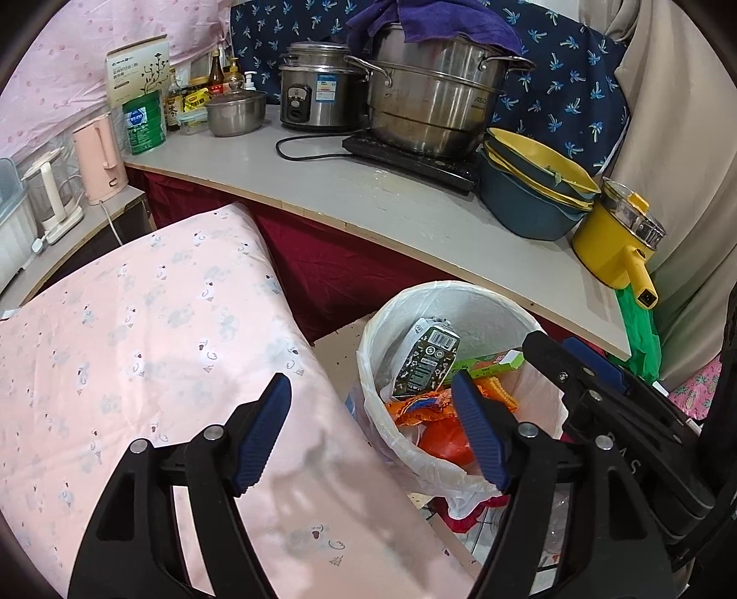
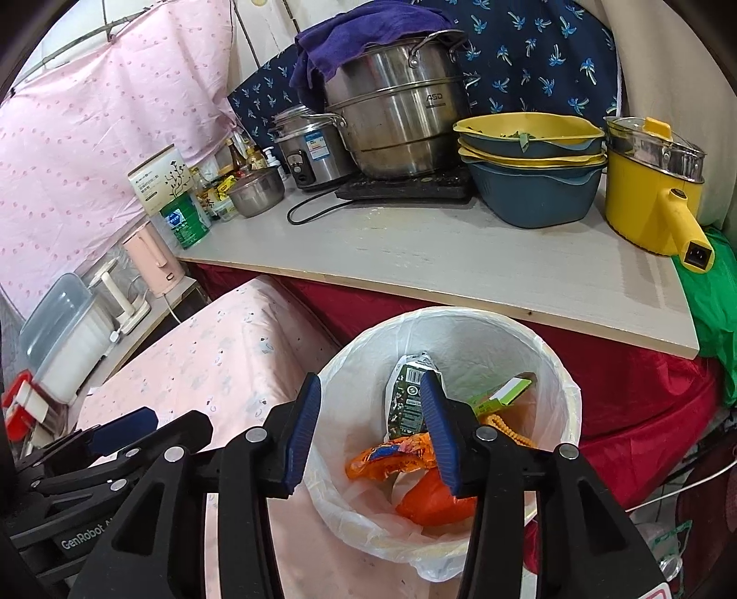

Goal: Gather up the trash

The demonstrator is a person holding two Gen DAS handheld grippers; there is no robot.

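Left tongs (image 1: 371,433) spread wide, empty, at lower centre over the pink bedsheet (image 1: 138,350). Right tongs (image 2: 371,431) part open, empty, above the lined trash bin (image 2: 559,368) holding a green carton (image 2: 407,401) and orange wrappers (image 2: 396,458). Steel steamer pot (image 2: 396,124) on the tabletop (image 2: 460,267) reads "ASD".

The big steamer pot (image 2: 396,124) is brushed, shiny metal under a soft purple cloth (image 2: 364,41). The counter (image 2: 460,272) looks like matt pale laminate board. The bin liner (image 2: 460,341) is thin, crinkly translucent plastic; the orange wrapper (image 2: 391,458) inside is glossy. The tongs' pads (image 2: 301,433) are ribbed blue rubber.
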